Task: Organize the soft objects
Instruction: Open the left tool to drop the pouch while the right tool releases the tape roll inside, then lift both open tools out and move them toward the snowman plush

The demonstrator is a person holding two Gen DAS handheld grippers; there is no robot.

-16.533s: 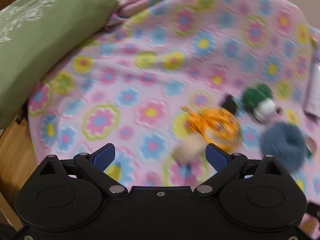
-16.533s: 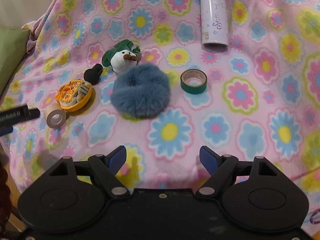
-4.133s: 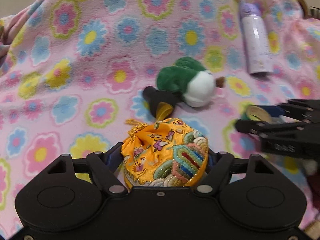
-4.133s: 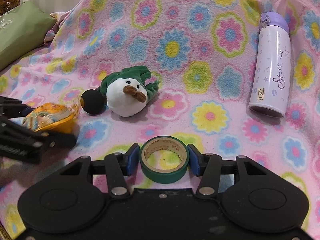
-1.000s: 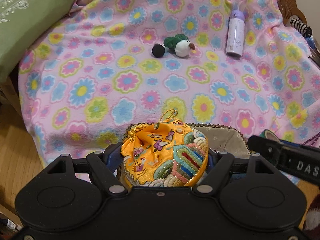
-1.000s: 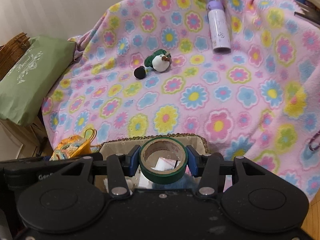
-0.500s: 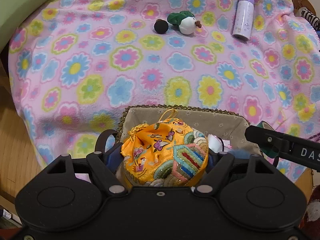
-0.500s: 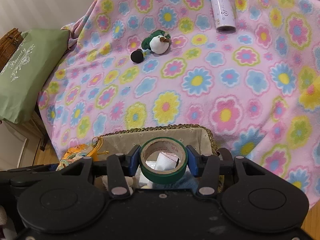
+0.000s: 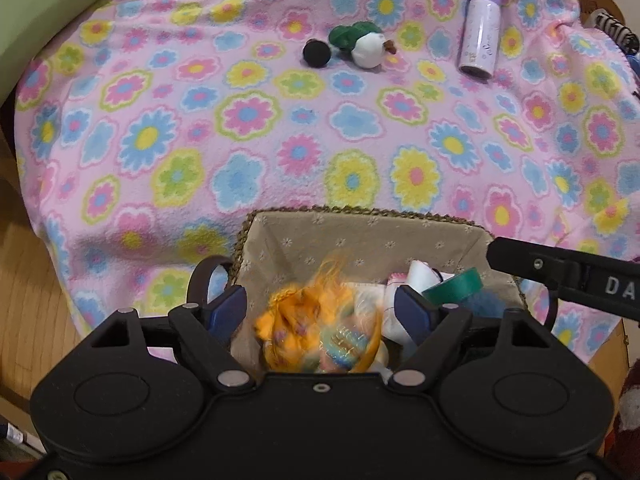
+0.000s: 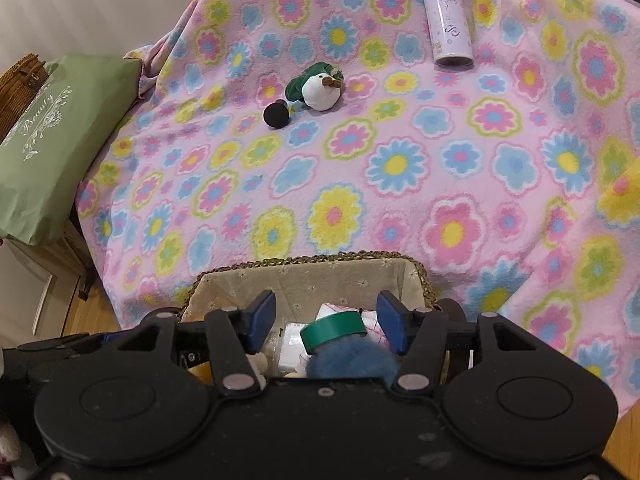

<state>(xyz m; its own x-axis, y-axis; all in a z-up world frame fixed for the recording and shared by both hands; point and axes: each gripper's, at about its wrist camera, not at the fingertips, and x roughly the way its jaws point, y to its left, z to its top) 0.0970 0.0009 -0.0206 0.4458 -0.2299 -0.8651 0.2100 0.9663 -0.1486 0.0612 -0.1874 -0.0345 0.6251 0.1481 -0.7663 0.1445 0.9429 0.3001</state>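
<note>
At nine o'clock the left gripper (image 9: 322, 312) is spreading its jaws, and the blurred orange pouch (image 9: 320, 336) is sitting free between them, over the lined basket (image 9: 360, 236). At three o'clock the right gripper (image 10: 326, 322) is opening too, its pads clear of the green tape roll (image 10: 334, 330), which is lying tilted in the basket on a blue fluffy ball (image 10: 352, 360). Well apart at twelve o'clock, the plush duck (image 10: 318, 86) is lying on the flowered blanket (image 10: 400, 184).
</note>
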